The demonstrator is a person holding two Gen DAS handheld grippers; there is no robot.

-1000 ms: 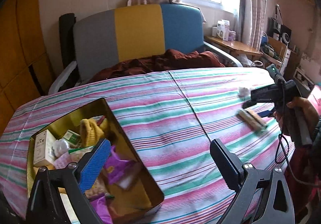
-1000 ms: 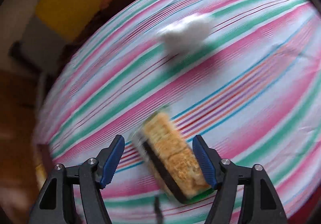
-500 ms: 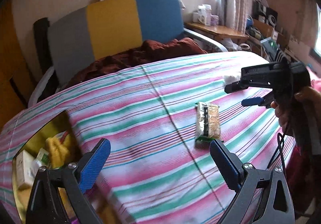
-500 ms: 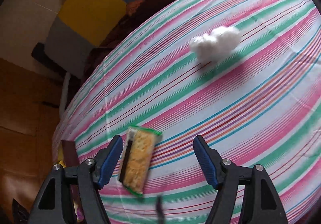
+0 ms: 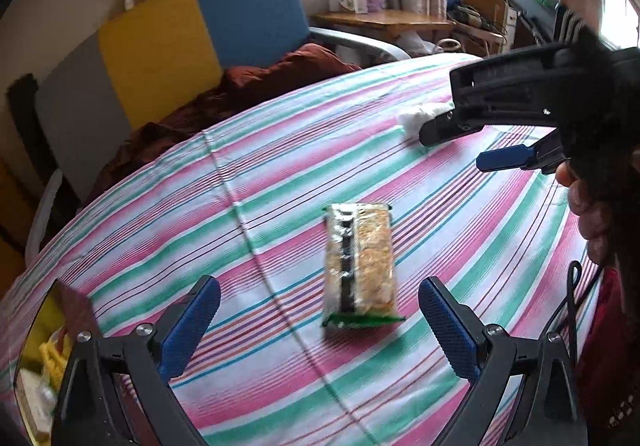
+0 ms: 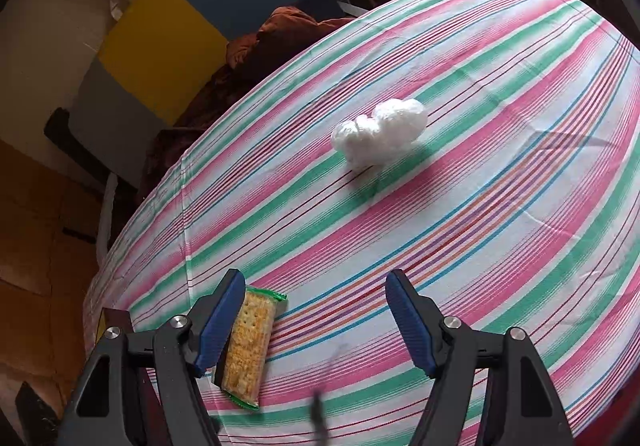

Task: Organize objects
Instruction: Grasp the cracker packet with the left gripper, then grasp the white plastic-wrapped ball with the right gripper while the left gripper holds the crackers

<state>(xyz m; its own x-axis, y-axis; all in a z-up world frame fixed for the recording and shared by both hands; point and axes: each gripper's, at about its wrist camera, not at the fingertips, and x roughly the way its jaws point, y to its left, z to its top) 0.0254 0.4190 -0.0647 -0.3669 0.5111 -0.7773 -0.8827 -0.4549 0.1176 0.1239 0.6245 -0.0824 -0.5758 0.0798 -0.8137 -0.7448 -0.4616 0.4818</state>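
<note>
A cracker packet (image 5: 360, 266) in clear wrap with green ends lies flat on the striped tablecloth (image 5: 260, 174). My left gripper (image 5: 320, 326) is open and empty, its jaws on either side of the packet's near end, just short of it. My right gripper (image 6: 316, 322) is open and empty; the packet (image 6: 248, 342) lies partly behind its left finger. A white crumpled plastic bag (image 6: 380, 132) lies farther out on the cloth; in the left wrist view the bag (image 5: 420, 116) is partly hidden by the right gripper (image 5: 460, 150).
A gold tin box (image 5: 44, 358) with several items inside sits at the table's left edge. A chair (image 5: 180, 46) with grey, yellow and blue panels and a brown cloth (image 5: 248, 86) stands behind the table. A wooden shelf (image 5: 384, 20) holds boxes.
The right gripper released the cracker packet and drew back to the right. The left gripper swung from the tin box toward the packet, which now lies between its jaws.
</note>
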